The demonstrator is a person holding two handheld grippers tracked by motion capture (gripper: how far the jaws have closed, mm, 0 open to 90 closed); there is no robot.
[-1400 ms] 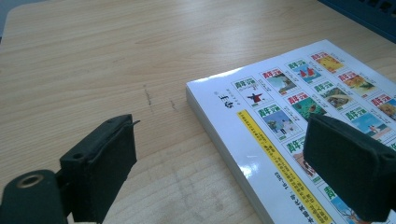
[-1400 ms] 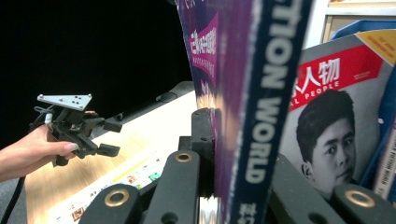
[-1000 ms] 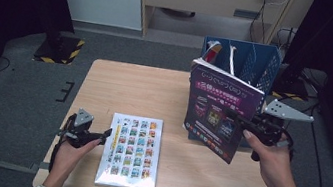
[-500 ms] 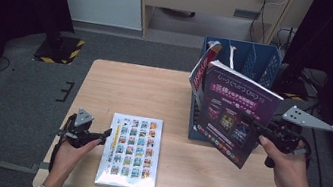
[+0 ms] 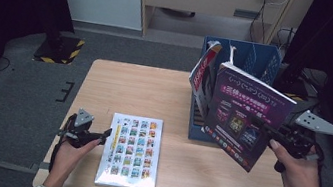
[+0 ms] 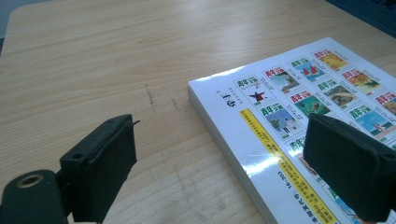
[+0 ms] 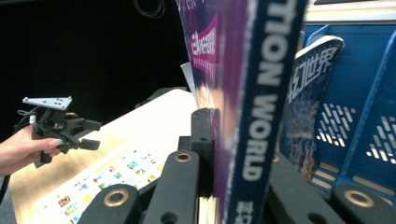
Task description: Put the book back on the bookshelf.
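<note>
purple magazine (image 5: 246, 117) clamped upright in right claw (image 5: 274, 136) beside blue file rack (image 5: 260, 63), left claw (image 5: 102, 136) wide apart by white booklet (image 5: 132, 151) on wooden counter (image 5: 144, 90)

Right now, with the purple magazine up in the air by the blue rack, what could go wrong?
The right claw pinches the purple magazine only at one edge, so it may sag or slip. It hangs close to the blue rack and the red magazine leaning there, and could knock either.

Glossy paper magazine (image 5: 244, 117); matt wooden table (image 5: 144, 90); blue plastic rack (image 5: 261, 60).
</note>
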